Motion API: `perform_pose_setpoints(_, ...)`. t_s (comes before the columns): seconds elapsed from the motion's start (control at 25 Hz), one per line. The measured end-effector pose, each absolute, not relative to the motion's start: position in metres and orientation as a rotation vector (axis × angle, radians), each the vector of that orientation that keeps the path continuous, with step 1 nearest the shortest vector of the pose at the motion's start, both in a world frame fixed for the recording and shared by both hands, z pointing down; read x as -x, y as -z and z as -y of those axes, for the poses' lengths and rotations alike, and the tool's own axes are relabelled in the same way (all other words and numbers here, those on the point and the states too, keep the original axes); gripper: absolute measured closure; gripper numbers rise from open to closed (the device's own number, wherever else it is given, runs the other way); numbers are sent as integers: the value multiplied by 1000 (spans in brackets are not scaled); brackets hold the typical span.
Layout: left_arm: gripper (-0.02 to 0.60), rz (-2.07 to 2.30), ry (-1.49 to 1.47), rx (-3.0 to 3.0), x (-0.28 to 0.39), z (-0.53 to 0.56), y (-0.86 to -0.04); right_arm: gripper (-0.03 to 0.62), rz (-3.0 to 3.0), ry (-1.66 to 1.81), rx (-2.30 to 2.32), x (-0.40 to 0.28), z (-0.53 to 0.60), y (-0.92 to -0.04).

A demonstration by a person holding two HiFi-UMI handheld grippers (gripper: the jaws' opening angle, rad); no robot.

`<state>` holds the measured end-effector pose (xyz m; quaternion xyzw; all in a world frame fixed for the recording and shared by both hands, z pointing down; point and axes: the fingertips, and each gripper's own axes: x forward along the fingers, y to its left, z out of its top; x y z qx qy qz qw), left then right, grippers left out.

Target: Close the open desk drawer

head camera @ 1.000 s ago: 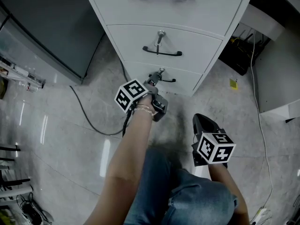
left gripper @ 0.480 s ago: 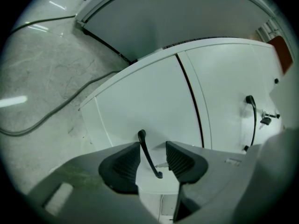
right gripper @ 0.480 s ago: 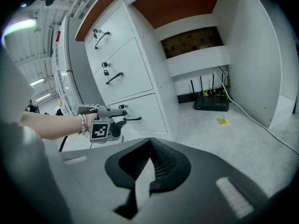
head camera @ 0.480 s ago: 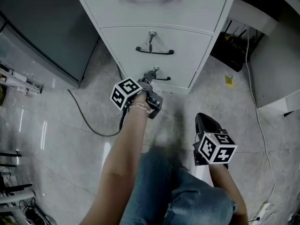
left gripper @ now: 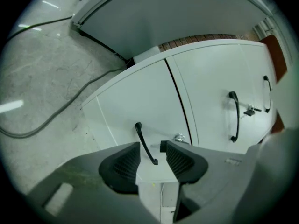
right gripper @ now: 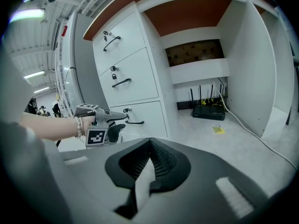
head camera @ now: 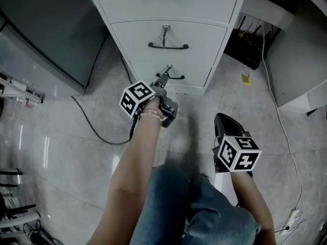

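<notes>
Here, arm (head camera: 137, 160) outstretched, left gripper (left gripper: 150, 151) gapes, apparently around drawer handle (left gripper: 145, 144); right gripper (right gripper: 150, 147) closed.

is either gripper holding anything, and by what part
Nothing is held. The left gripper is open, facing the bottom drawer's handle; the right gripper is shut and empty.

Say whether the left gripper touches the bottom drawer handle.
Cannot tell. Left gripper view: handle lies between the open jaws of the left gripper; depth unclear.

3 drawers (head camera: 196, 34) — 2 grippers (head camera: 163, 84)
</notes>
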<state>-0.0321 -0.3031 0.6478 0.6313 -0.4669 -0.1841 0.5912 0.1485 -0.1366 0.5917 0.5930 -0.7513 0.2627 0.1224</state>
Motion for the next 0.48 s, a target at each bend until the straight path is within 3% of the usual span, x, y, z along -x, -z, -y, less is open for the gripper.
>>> perform_pose_setpoints(0.32,441,1091,325,-1628,41,271,-633,595,2192,-713,-1712,-132,127,-591)
perform_pose_setpoints(0.48,581,1157,215,-1728,55,253,-625,595,2205,-690,-1719,-124,123,-583)
